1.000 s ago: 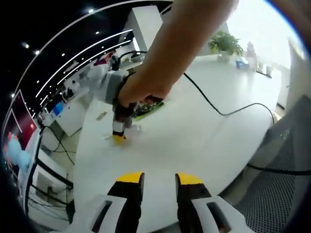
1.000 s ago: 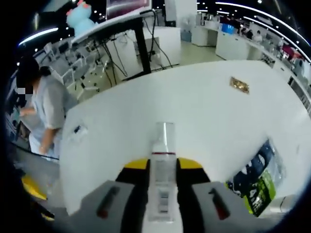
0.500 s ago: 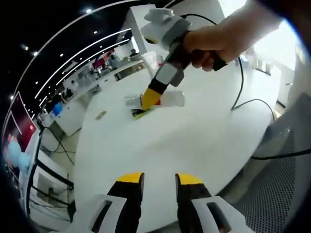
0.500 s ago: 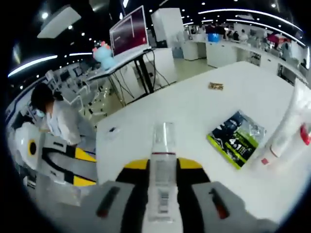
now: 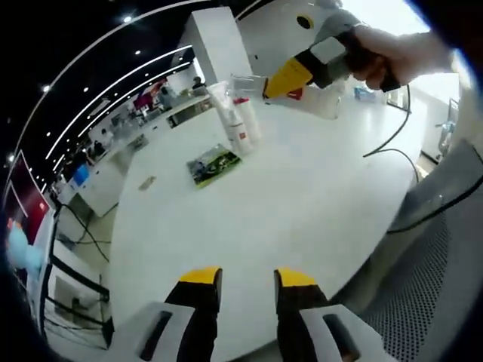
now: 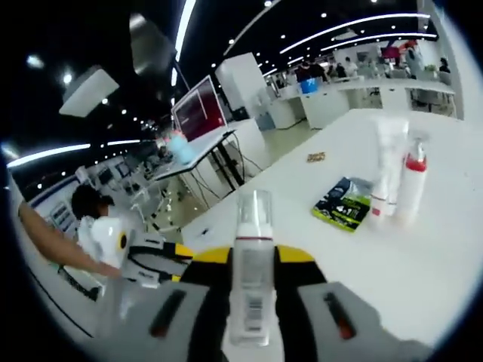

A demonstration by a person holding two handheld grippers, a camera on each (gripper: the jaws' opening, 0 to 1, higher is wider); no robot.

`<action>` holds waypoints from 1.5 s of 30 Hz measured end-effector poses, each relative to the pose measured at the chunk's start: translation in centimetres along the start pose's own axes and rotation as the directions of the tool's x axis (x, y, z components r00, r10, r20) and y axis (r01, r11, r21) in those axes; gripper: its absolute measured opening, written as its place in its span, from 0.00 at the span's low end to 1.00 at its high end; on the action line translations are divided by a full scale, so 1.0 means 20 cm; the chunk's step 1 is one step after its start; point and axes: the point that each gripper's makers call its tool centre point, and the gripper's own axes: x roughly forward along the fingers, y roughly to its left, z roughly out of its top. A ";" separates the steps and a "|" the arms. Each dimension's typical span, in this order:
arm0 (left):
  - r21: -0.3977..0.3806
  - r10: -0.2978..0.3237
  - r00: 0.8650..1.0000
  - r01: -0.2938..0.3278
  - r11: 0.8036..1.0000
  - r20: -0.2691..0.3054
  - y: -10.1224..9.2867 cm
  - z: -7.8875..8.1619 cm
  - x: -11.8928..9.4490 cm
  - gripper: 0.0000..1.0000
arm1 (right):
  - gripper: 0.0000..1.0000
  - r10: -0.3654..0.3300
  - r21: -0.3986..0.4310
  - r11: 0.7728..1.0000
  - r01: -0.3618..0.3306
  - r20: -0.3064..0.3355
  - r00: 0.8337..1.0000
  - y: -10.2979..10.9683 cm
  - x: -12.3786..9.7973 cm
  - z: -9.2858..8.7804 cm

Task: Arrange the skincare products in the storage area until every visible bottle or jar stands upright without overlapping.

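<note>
The right gripper (image 6: 253, 260) had its jaws closed on a clear-capped pump bottle (image 6: 252, 256), the bottle held along the jaws with its cap pointing forward, clear of the white table (image 6: 445, 264). In the left gripper view that same gripper (image 5: 290, 75) hung above the table, its yellow tips just beside the two white tubes (image 5: 235, 121) standing upright together, and the bottle's clear cap (image 5: 245, 81) reached out over them. My judgement was that the bottle was being carried there so it could be stood next to those tubes without leaning on them.

The left gripper (image 5: 247, 277) held nothing; its jaws stood a little apart over bare table, well away from the tubes (probably kept back to leave the other hand room). A flat green and dark sachet (image 5: 214, 164) lay on the table near the tubes, on the side toward the left gripper, so the bottle's spot would need to avoid it
</note>
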 end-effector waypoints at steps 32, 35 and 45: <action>-0.433 -0.350 0.542 0.833 0.345 0.764 -0.48 0.97 -0.45 0.36 | 0.21 0.392 0.168 0.861 -0.480 0.383 0.837 0.55 -0.34 0.25; -0.406 -0.376 0.525 0.843 0.353 0.764 -0.52 0.97 -0.46 0.25 | 0.21 0.400 0.163 0.858 -0.487 0.383 0.833 0.57 -0.35 0.25; -0.367 -0.416 0.597 0.778 0.510 0.686 -0.56 0.89 -0.44 0.22 | 0.23 0.425 0.060 0.894 -0.444 0.202 0.882 0.57 -0.36 0.14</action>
